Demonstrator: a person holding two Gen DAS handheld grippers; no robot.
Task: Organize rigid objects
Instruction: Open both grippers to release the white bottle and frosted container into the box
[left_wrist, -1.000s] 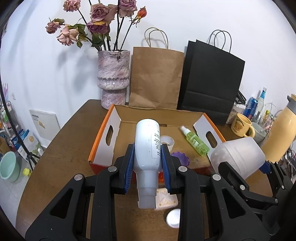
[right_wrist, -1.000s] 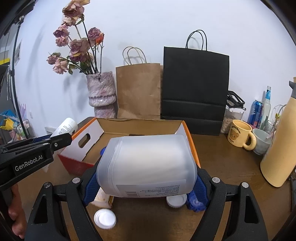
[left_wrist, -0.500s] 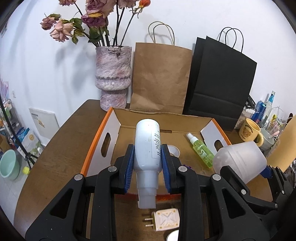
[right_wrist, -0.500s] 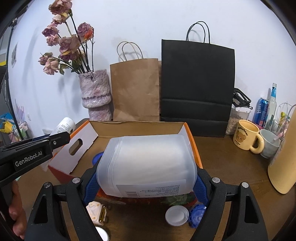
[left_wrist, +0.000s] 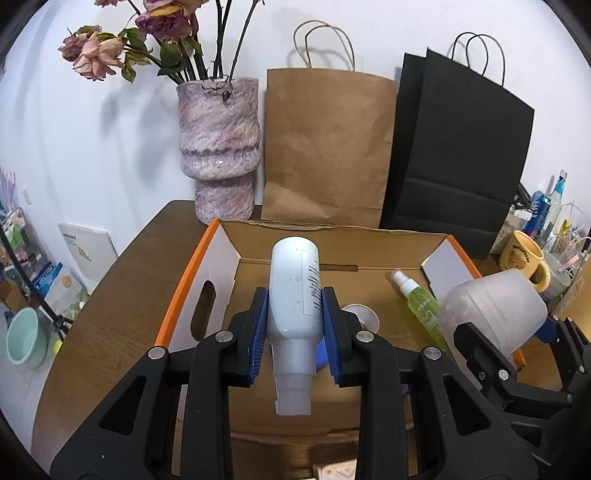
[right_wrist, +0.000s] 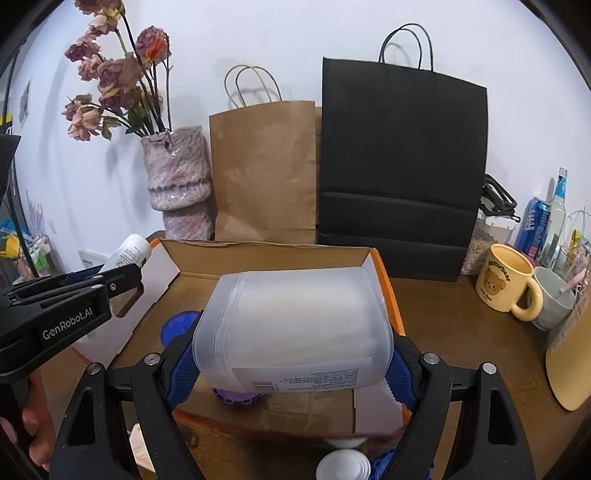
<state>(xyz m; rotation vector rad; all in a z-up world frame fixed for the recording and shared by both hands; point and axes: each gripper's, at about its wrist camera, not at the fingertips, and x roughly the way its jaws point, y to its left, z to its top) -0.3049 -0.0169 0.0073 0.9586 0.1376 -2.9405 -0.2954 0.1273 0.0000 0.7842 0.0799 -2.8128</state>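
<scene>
My left gripper (left_wrist: 294, 328) is shut on a white bottle (left_wrist: 294, 291), held lengthwise with its neck toward me, above the open cardboard box (left_wrist: 221, 254) with orange edges. My right gripper (right_wrist: 291, 358) is shut on a frosted plastic jar (right_wrist: 295, 325), held on its side over the box's right part (right_wrist: 384, 280). The jar also shows in the left wrist view (left_wrist: 495, 314). The left gripper with the white bottle (right_wrist: 127, 253) shows at the left of the right wrist view. In the box lie a green spray bottle (left_wrist: 419, 306), a tape roll (left_wrist: 360, 317) and a purple lid (right_wrist: 236, 397).
A stone vase (left_wrist: 218, 147) with dried roses, a brown paper bag (left_wrist: 325, 147) and a black bag (left_wrist: 458, 155) stand behind the box. A yellow mug (right_wrist: 506, 280), cups and cans stand at the right. White caps (right_wrist: 343, 467) and a plug lie on the table before the box.
Both grippers have moved forward with their objects, from in front of the box to over it. The box, vase and bags look closer.
</scene>
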